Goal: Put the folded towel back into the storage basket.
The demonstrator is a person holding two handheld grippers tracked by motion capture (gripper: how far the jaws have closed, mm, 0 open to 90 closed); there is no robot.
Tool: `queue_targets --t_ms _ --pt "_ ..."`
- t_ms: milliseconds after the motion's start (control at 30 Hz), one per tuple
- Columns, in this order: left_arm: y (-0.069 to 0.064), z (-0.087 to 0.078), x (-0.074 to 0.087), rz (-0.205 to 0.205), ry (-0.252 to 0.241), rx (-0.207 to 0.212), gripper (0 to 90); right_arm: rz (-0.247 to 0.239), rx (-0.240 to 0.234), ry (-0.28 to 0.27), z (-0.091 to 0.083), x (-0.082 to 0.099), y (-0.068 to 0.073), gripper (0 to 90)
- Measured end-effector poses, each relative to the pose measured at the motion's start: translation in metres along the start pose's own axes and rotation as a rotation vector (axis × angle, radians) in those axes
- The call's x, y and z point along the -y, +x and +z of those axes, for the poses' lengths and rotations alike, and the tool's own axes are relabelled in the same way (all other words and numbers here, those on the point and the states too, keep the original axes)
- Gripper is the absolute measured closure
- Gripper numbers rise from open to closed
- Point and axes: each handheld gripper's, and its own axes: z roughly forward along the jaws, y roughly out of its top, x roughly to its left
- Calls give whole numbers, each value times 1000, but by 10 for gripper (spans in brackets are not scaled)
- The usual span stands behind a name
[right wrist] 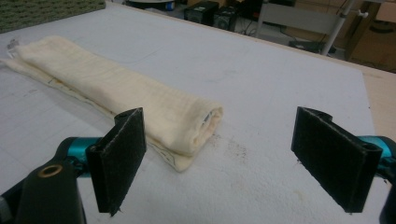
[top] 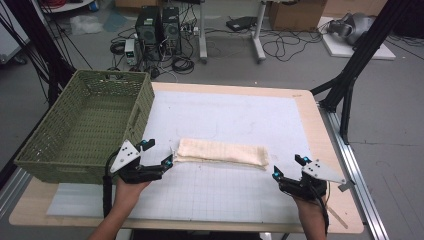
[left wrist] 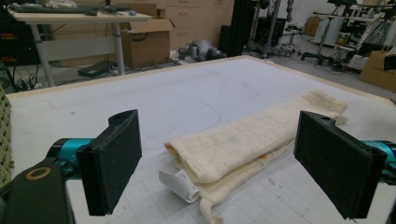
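a folded cream towel (top: 222,153) lies across the middle of the white gridded mat (top: 225,195), long side running left to right, with a green woven basket (top: 85,125) standing at the table's far left. the left gripper (top: 159,152) sits at the towel's left end with its jaws spread wide and nothing between them; in the left gripper view the towel's end, with a small white label (left wrist: 180,185) sticking out, lies just ahead of the pads (left wrist: 112,161). the right gripper (top: 289,167) hovers near the towel's right end, a little nearer the person, jaws also wide and empty. judging from here, the likely trouble is a partial pinch: the towel is several loose layers, so if a jaw closes on the top fold alone, the roll could open out and sag when lifted. the right gripper looks offset toward the near side, so closing where it stands might miss the cloth or catch a corner. uneven lifting between the two hands could also drag the towel across the mat and undo the fold.
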Motion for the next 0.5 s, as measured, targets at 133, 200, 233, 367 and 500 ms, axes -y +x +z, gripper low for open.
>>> queue_targets --t_ms 133,200,233,367,500 --pt "0 0 1 -4 5 8 166 11 4 1 1 0 -1 165" --pt "0 0 1 -6 1 7 166 6 5 1 1 0 -1 165" --pt "0 0 1 -6 1 7 166 8 4 2 1 0 -1 165" --pt "1 0 1 -8 3 14 166 14 7 -2 -1 0 -2 165" --pt "0 1 1 -4 11 19 166 14 1 2 0 1 -2 165"
